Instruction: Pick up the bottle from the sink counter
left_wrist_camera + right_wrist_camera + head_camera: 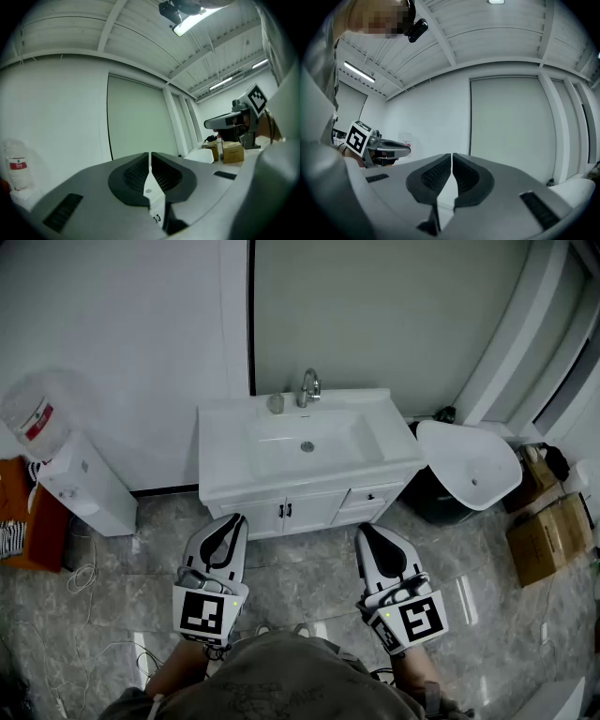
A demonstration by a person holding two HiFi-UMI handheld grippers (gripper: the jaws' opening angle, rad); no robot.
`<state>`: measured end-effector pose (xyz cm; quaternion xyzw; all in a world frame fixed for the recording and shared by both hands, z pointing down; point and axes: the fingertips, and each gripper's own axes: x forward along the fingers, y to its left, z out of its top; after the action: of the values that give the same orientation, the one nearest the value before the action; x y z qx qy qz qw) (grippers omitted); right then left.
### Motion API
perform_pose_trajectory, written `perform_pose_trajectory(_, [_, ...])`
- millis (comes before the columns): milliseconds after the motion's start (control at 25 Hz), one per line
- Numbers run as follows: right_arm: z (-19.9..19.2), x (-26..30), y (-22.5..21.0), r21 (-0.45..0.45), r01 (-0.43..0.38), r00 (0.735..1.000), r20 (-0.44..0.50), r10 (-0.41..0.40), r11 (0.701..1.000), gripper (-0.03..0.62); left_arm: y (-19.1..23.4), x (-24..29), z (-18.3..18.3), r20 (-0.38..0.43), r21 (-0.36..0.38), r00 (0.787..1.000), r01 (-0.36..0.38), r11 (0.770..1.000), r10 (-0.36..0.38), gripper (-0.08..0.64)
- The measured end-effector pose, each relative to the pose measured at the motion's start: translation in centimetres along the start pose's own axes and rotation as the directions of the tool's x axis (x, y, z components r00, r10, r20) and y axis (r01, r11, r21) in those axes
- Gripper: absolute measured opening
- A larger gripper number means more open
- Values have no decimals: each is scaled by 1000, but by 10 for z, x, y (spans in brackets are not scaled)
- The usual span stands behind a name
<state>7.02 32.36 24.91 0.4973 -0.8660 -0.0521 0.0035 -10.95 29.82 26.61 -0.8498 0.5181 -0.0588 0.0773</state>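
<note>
Sink surface ahead, bottle just left of faucet. Your left gripper and right gripper well apart from it, both jaws pressed together, empty.

Open floor lies between the cabinet front and my left claw and right claw, both pressed together. The air above the worktop is free. At its back edge the faucet stands just right of the bottle, with the wall close behind both. The left approach is roomier: the water dispenser stands well apart, while a white basin crowds the worktop's right corner.
</note>
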Motion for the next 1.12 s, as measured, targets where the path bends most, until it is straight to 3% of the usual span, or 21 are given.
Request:
perform_pose_trajectory(360, [-5,-5,-9,47,8,1000,9,-9,999,32,-13,7,-4,-9,2,1000,20,1000,-20,29])
perform_pose_trajectory(1120, [-19,-10,-39,40,-12,1000,-5,12,999,32,-49,40,-4,-17,13,1000,11,1000,-11,29])
